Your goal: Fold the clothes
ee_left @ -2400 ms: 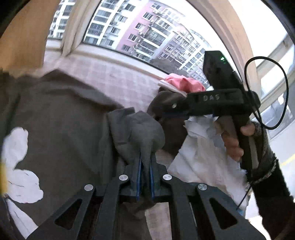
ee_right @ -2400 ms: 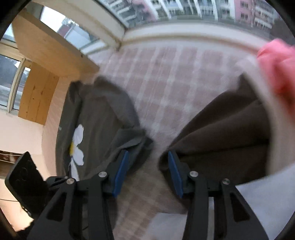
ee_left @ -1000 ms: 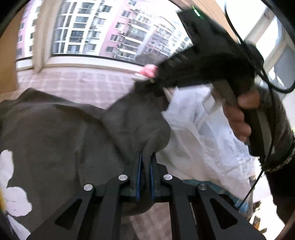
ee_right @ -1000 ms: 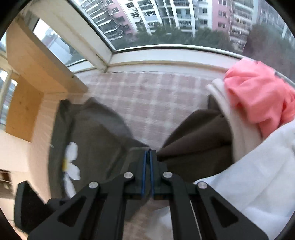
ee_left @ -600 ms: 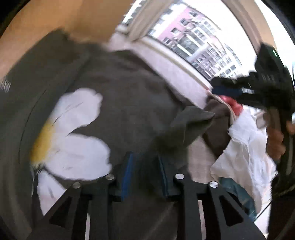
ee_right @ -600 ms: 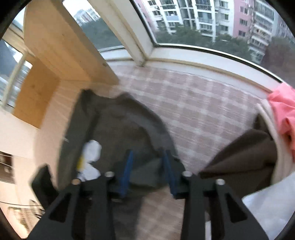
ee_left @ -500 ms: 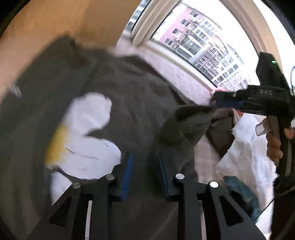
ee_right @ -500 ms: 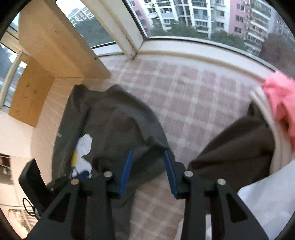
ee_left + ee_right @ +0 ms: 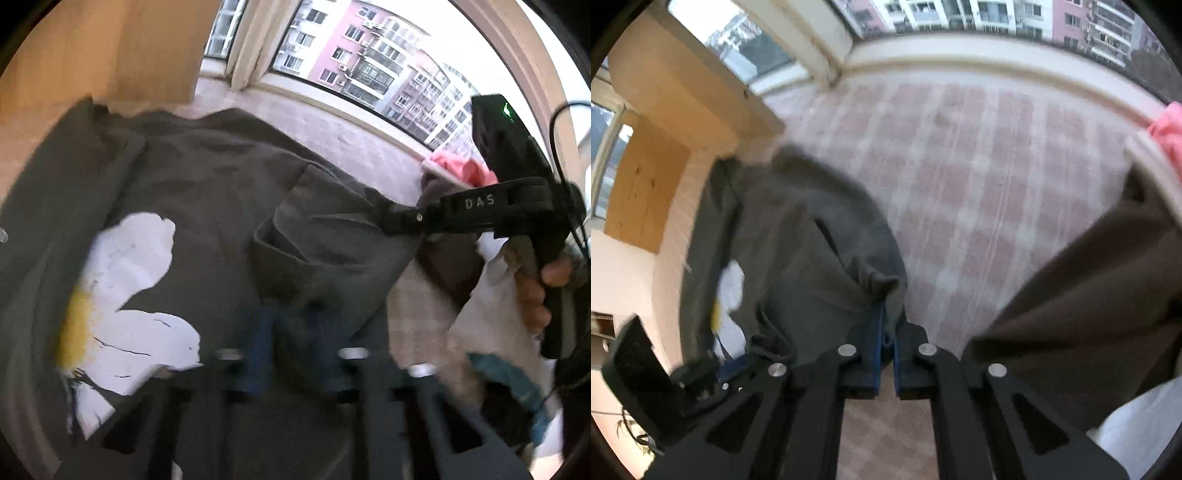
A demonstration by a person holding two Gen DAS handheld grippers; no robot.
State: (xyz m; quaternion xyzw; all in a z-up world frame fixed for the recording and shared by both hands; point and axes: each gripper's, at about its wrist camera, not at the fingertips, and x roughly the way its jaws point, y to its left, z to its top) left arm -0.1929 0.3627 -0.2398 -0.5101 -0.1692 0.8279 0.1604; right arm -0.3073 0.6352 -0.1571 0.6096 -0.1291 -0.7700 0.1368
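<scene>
Sweatshirt, dark grey with daisy print, was spread flat on checked worktop; sleeve lay folded inward over body, directly ahead of left gripper. Left fingers were blurred, seemingly spread, sleeve cloth between; grip not settled. Right gripper was seen pinching sleeve's far edge.

Right view: right gripper fingers were pressed nearly together on fold of sweatshirt, garment lying left and ahead. Brown garment lay apart, to right.
</scene>
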